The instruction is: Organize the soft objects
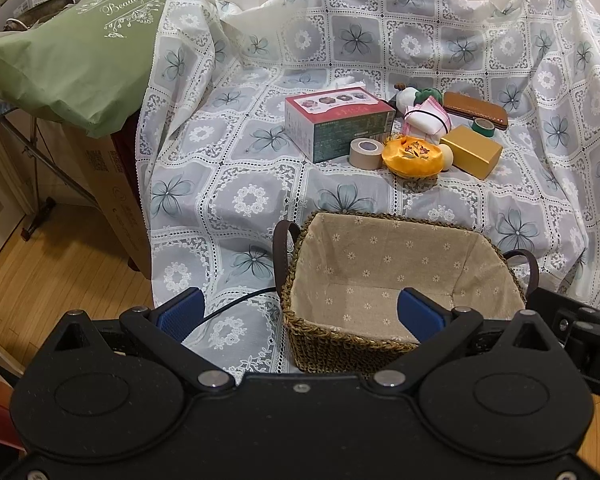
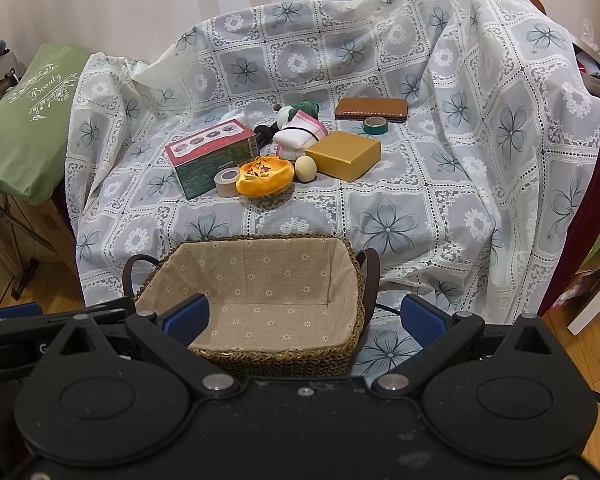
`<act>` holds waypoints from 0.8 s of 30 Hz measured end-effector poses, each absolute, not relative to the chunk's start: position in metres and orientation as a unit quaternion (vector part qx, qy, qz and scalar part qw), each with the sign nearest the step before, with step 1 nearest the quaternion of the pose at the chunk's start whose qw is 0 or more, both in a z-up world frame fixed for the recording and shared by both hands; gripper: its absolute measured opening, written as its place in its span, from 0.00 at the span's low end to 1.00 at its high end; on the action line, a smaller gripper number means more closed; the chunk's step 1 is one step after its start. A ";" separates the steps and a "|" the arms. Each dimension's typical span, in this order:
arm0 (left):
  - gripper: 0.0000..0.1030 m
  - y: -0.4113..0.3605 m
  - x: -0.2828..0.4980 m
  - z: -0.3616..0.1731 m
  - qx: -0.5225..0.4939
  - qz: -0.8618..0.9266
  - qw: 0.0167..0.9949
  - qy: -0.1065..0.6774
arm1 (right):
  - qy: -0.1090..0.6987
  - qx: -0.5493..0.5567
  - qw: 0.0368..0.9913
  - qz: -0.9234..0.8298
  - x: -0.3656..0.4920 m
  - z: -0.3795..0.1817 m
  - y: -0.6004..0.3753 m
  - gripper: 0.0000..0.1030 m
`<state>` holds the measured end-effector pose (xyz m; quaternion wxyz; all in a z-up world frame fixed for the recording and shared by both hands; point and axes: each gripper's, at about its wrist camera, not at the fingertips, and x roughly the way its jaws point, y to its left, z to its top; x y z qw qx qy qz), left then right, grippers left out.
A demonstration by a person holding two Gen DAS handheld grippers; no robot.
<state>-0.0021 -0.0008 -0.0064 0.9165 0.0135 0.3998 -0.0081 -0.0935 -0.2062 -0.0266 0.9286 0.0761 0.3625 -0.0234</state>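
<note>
An empty woven basket (image 1: 300,332) (image 2: 352,320) with beige flowered lining stands near the front of the cloth-covered surface. Behind it lie soft things: an orange embroidered pouch (image 1: 412,156) (image 2: 265,177), a folded white and pink cloth (image 1: 426,120) (image 2: 300,134) and a white and green plush toy (image 1: 410,97) (image 2: 296,111). My left gripper (image 1: 302,314) is open and empty, low over the basket's left side. My right gripper (image 2: 305,318) is open and empty over the basket's right side.
Hard items sit among the soft ones: a red-green carton (image 1: 338,124) (image 2: 212,156), a tan tape roll (image 1: 365,153) (image 2: 228,182), a gold box (image 1: 471,152) (image 2: 344,155), a green tape roll (image 2: 375,125), a brown case (image 2: 371,109), an egg-shaped ball (image 2: 305,168). A green bag (image 1: 72,52) lies at left.
</note>
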 end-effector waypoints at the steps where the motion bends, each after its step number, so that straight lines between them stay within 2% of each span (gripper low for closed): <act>1: 0.97 -0.001 -0.002 -0.006 0.014 -0.008 0.916 0.400 | 0.363 0.076 0.929 -0.023 -0.091 -0.026 -0.207 0.99; 24: 0.97 -0.001 -0.001 -0.009 0.008 -0.008 0.912 0.409 | 0.363 0.074 0.929 -0.023 -0.092 -0.025 -0.206 0.99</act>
